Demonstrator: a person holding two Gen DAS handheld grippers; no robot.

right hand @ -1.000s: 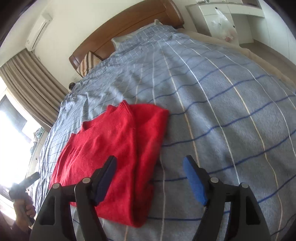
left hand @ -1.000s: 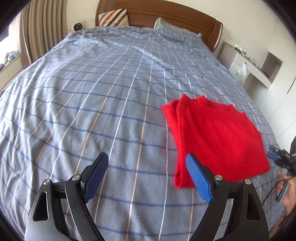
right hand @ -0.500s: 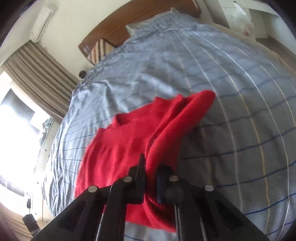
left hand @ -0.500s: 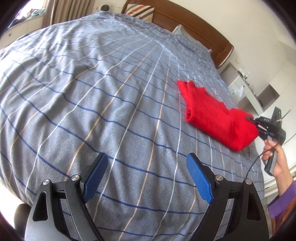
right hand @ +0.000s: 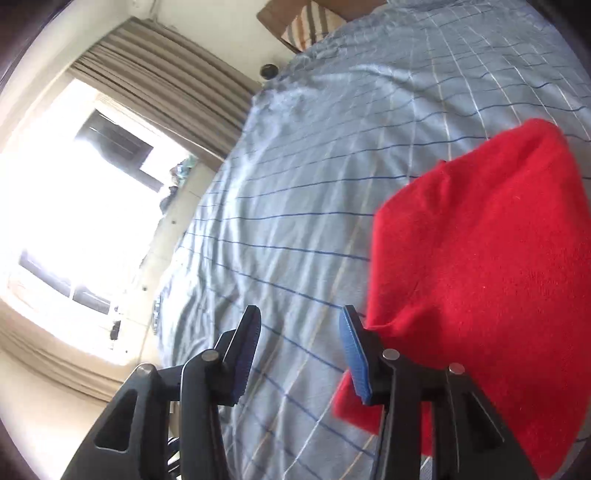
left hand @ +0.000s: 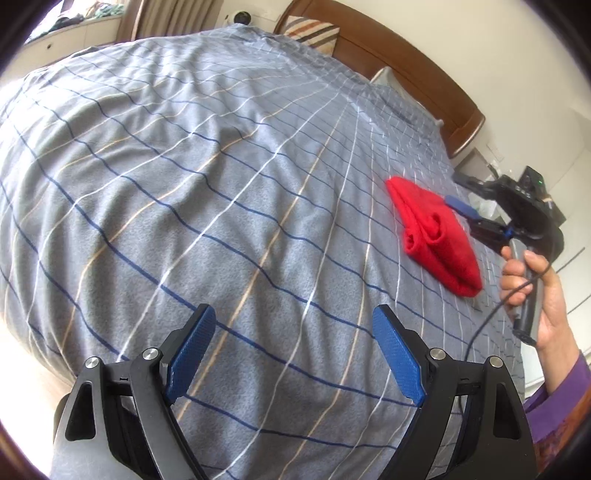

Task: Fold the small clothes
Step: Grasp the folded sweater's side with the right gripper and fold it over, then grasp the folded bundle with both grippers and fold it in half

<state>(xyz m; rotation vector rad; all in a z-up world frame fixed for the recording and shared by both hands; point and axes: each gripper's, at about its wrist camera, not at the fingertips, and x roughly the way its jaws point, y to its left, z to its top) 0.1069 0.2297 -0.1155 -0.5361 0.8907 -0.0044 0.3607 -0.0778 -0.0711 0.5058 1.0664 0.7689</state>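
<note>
Nearest to me in the left wrist view, my left gripper [left hand: 291,354] has its blue fingers [left hand: 190,349] spread wide, with nothing between them but the bed [left hand: 184,184] and its grey checked cover below.

In the right wrist view, my right gripper [right hand: 301,354] has its fingers [right hand: 352,354] partly apart; they have just been opening, and nothing sits between them, only the striped cover. The red sweater [right hand: 480,277] lies folded on the bed just to the right of that gripper; its near edge runs behind the right finger, and I cannot tell whether cloth and finger touch.

From the left wrist view, the red sweater [left hand: 436,236] is a compact folded bundle on the right side of the bed, well apart from my left gripper. The right gripper [left hand: 476,218] reaches in from the right edge with one blue finger over the sweater's far right side. The person's right hand [left hand: 532,288] wraps the handle, a black cable hangs from it, and a purple sleeve [left hand: 557,391] shows at the wrist.

Farther off, the wooden headboard [left hand: 406,70] runs across the far end of the bed, with a striped pillow [left hand: 314,35] against it. In the right wrist view, brown curtains [right hand: 166,85] hang beside a bright window [right hand: 74,206] to the left of the bed.
</note>
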